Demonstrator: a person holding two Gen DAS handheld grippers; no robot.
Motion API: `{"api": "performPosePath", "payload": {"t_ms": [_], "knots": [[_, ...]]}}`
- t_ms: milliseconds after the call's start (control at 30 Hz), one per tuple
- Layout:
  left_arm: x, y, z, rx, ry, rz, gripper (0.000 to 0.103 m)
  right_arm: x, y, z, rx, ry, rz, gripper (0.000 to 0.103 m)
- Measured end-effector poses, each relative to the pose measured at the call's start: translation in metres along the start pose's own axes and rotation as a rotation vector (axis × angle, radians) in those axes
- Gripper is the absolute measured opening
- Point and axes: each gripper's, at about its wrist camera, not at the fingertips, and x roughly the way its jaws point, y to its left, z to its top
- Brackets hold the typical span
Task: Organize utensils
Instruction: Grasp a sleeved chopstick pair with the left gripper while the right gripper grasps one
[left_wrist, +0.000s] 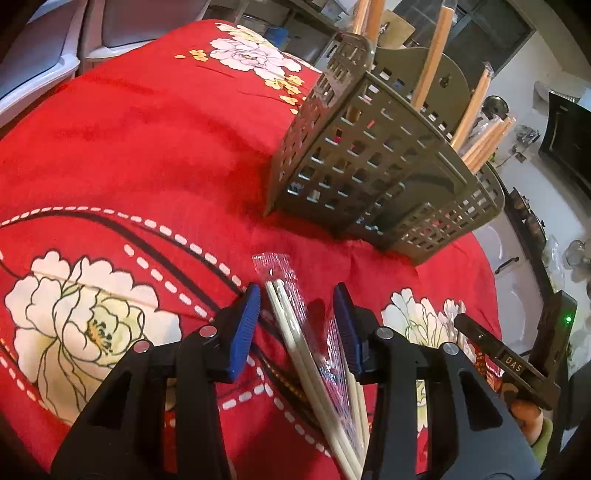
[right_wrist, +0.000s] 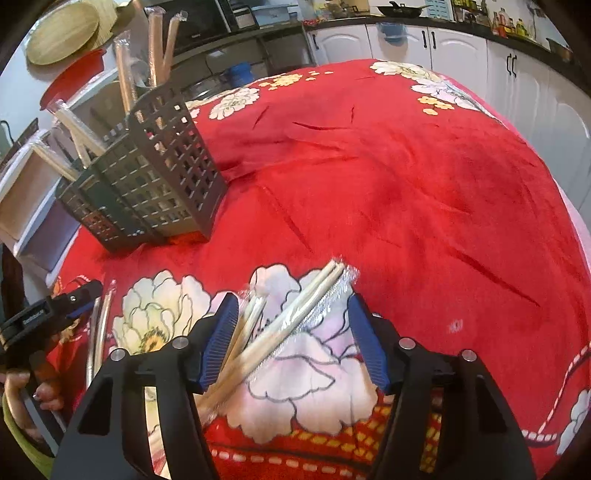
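A grey-green slotted utensil basket (left_wrist: 373, 162) stands on the red flowered cloth (left_wrist: 147, 147) and holds several wrapped chopstick pairs upright; it shows at the left in the right wrist view (right_wrist: 147, 177). My left gripper (left_wrist: 297, 328) is open, its blue pads on either side of a plastic-wrapped chopstick pair (left_wrist: 295, 332) lying on the cloth. My right gripper (right_wrist: 291, 339) is open around two more wrapped chopstick pairs (right_wrist: 288, 321) lying crossed on a white flower. The left gripper's tip (right_wrist: 70, 299) shows at the left of the right wrist view.
The table's round edge falls away to the right, with white kitchen cabinets (right_wrist: 498, 66) beyond. The right gripper's body (left_wrist: 517, 362) and the person's hand sit at the lower right of the left wrist view. White chairs (left_wrist: 55, 48) stand past the far edge.
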Motion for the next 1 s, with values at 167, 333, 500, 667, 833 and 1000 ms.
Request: {"api": "performPosePath", "payload": {"t_ms": [167,333,500,667,833,1000], "knots": [[0.003,0.002,0.004,-0.007,-0.004,0.001,0.033,0.008,0.000,0.008,-0.005,-0.005,-0.026,0.052],[0.006,0.002,0.009,-0.016,-0.005,0.008,0.030,0.014,0.001,0.013,-0.029,-0.009,-0.063,0.043],[0.008,0.002,0.011,-0.020,-0.003,0.015,0.028,0.020,0.005,0.019,-0.060,-0.014,-0.096,0.034],[0.010,0.001,0.015,-0.010,-0.002,0.029,0.022,0.021,0.004,0.022,-0.048,-0.023,-0.084,0.023],[0.010,0.004,0.016,-0.005,-0.004,0.035,0.012,0.015,-0.003,0.024,0.005,-0.042,-0.014,0.009],[0.004,0.006,0.019,-0.008,-0.017,0.030,0.003,0.004,-0.003,0.026,0.031,-0.073,0.044,0.007]]}}
